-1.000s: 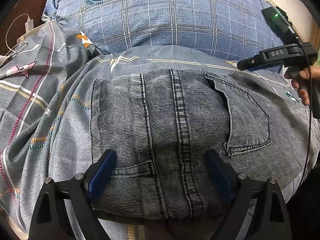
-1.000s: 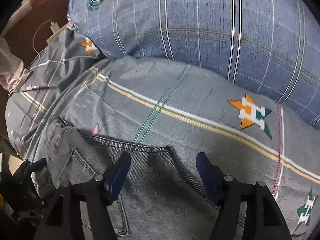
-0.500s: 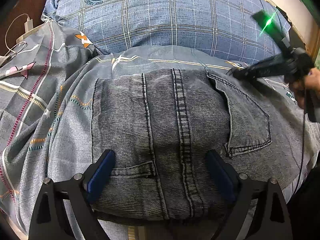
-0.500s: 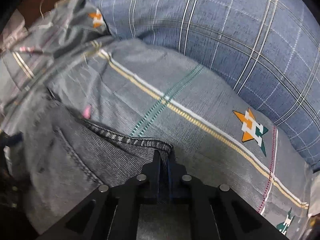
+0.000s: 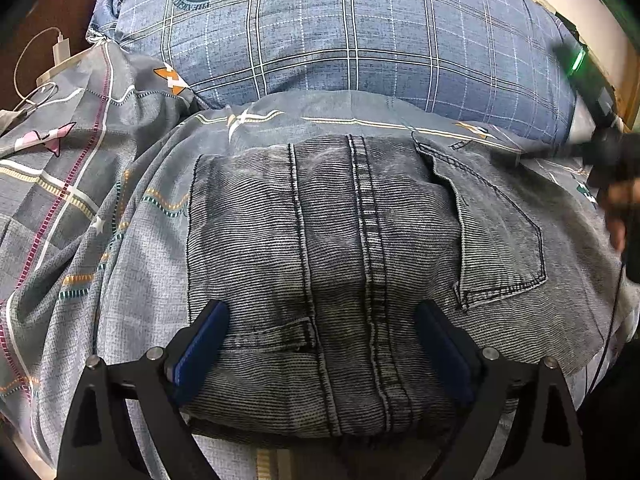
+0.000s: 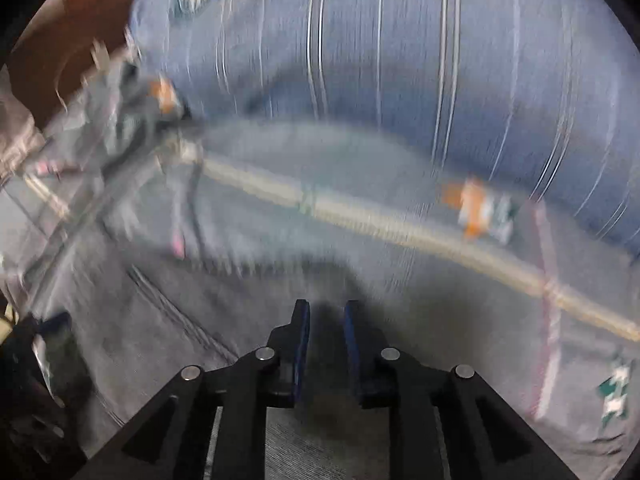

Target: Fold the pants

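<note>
Left claw wide over the pants' near fold, right claw just reopened narrow, empty, at their far-right corner.

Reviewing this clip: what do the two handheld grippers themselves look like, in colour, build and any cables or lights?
Both match: the left gripper and right gripper have black angular frames with silver rivet pins and fingers faced with flat dark blue pads. In the left view, the right unit is blurred, showing a black body, a green light and a thin black cable.

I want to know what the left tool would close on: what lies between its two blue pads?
In the left wrist view, folded grey jeans, with the seat seam and a belt loop, lie between the open left tool's pads.
</note>
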Demonstrator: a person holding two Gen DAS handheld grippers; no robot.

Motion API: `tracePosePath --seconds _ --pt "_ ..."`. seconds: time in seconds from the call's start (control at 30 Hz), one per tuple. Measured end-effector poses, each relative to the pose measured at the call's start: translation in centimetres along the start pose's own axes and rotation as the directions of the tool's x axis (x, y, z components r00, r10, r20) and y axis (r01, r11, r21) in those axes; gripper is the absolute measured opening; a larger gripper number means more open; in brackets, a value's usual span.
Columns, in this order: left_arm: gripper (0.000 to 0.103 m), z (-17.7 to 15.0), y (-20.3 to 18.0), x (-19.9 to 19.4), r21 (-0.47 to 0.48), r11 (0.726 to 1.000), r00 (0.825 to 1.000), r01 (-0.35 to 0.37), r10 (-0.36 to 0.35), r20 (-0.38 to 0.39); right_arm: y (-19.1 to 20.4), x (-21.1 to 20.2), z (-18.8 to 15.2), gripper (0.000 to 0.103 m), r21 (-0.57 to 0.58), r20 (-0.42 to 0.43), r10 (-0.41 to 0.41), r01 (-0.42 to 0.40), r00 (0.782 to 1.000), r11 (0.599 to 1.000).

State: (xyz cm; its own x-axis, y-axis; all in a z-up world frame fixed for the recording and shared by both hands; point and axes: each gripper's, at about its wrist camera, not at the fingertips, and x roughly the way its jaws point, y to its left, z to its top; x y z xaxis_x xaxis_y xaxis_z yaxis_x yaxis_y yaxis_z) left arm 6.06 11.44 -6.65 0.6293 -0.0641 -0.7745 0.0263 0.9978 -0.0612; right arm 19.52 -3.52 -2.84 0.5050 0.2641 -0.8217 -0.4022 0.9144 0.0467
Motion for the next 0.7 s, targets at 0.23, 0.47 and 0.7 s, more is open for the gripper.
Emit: tracePosePath --seconds 0.23,0.47,0.7 --pt "0.096 -0.2 -0.2 -0.1 -0.007 1.0 1.0 -0.016 0.016 0.005 -1.7 -3.4 -2.0 0.026 0.106 0.115 0.0 -0.013 0.993 0.994" --pt "0.097 -0.2 -0.3 -0.2 -0.001 1.0 1.0 -0.024 0.024 0.008 -4.2 -0.8 -4.5 0.067 0.164 0.087 -0.045 0.031 0.995 0.986" --pt "0.097 -0.3 -0.4 -0.3 0.002 0.999 0.999 -0.035 0.035 0.014 -4.6 -6.4 -6.1 0.067 0.242 0.172 -0.031 -0.012 0.985 0.97"
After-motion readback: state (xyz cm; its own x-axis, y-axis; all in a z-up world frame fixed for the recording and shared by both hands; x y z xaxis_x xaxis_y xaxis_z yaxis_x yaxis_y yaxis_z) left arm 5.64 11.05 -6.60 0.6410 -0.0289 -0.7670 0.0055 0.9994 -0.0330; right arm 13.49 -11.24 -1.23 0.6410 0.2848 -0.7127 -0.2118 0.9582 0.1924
